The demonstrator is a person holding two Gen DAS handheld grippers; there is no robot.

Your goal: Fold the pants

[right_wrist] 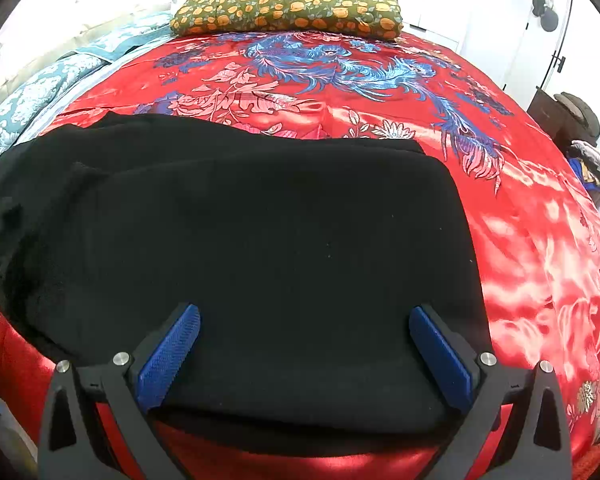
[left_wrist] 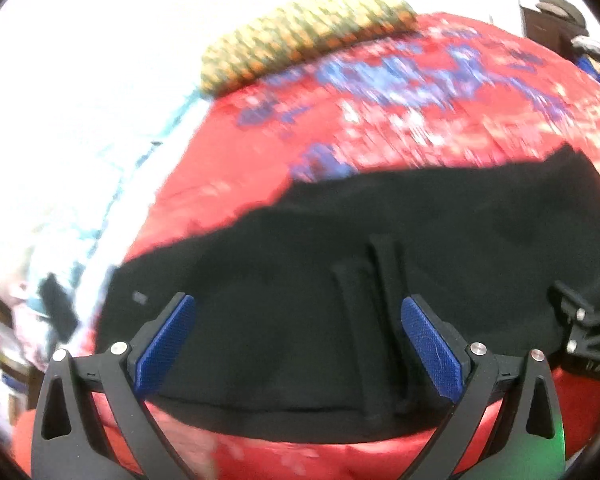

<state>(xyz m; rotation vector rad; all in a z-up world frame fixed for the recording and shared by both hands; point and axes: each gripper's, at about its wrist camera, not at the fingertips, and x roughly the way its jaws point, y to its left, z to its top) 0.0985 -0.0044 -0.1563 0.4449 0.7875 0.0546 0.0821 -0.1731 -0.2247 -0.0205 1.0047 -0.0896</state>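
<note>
Room: white walls, and a bed with a shiny red cover with blue and pink flowers on it. We see a pillow with orange dots at the far end.
Left side: we see blue bedding at the bed's left edge.
Pants: the black pants lie flat on the red cover, near our edge of the bed. They look partly folded already, but we cannot be sure.
How they will feel: we think they are soft, floppy and light. The cover looks slippery, so the pants may slide.
Where to hold: we would pinch a corner or edge of the near hem.
Left tool: spread wide, holding nothing. It hangs over the near edge of the pants, by two raised strips of cloth.
Right tool: also spread wide and bare. The pants' near edge lies right between its fingers.
</note>
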